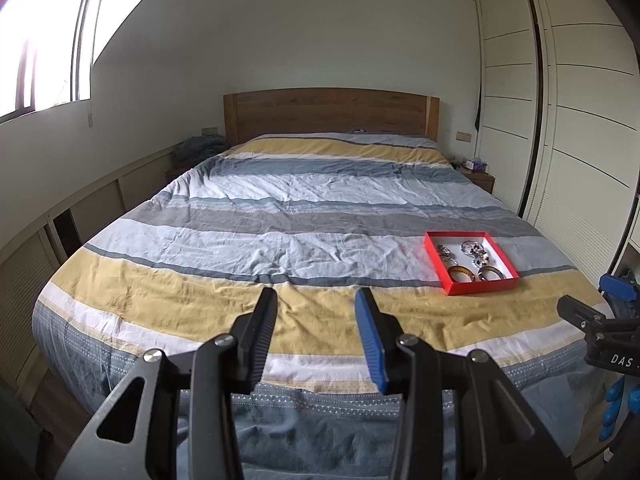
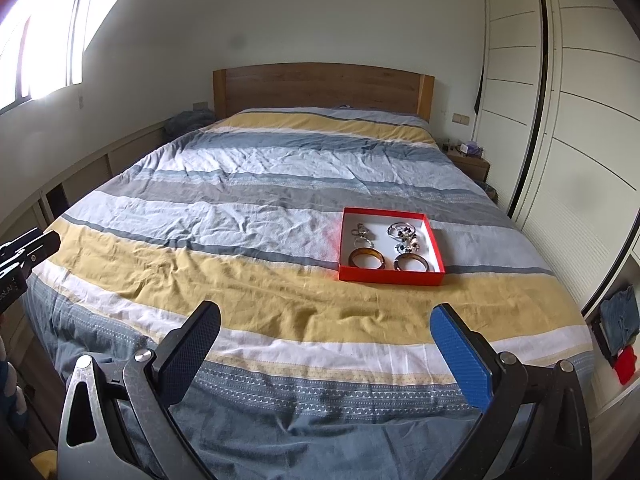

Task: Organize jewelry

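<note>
Striped bedspread (image 2: 240,208) carries a red tray (image 2: 390,278) before a wooden headboard (image 2: 320,84).

jewelry (image 2: 386,246) in tray (image 2: 390,275), tray on bed (image 2: 240,216)

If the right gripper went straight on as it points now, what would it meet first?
Probably the striped duvet: the open right gripper aims left of the red tray. Depth is uncertain.

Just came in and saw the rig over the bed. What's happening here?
Nothing is being handled yet. The left gripper and right gripper both hover open above the foot of the striped bed. Ahead sits a red tray holding two bangles and smaller jewelry, untouched.
</note>
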`<action>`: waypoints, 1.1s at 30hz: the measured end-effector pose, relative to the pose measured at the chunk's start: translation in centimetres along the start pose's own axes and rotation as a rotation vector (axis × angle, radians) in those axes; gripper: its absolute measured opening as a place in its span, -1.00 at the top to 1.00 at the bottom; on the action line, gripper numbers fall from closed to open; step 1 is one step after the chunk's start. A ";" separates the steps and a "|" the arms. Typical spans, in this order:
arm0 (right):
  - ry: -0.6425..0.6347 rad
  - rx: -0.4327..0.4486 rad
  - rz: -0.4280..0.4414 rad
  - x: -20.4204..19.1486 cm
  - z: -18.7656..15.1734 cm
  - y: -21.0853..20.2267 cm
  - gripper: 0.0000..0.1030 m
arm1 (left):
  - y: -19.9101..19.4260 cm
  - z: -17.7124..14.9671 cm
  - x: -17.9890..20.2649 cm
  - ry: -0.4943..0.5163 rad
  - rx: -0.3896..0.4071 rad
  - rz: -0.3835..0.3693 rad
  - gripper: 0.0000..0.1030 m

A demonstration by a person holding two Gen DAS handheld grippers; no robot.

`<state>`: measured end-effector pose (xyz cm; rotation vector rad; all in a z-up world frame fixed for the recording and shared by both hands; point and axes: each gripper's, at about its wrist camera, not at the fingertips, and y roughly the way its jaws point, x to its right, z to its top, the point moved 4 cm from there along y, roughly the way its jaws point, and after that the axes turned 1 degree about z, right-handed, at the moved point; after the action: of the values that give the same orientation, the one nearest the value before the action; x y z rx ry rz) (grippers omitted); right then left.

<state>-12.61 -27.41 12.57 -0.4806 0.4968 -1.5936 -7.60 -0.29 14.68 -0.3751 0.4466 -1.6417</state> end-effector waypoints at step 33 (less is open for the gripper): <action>-0.020 -0.020 -0.004 0.0 -0.9 0.4 -1.00 | 0.1 -0.6 0.6 -0.003 -0.005 -0.063 0.25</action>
<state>-12.81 -27.40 11.59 -0.5128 0.4972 -1.5874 -7.85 -0.84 14.13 -0.3992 0.4401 -1.7014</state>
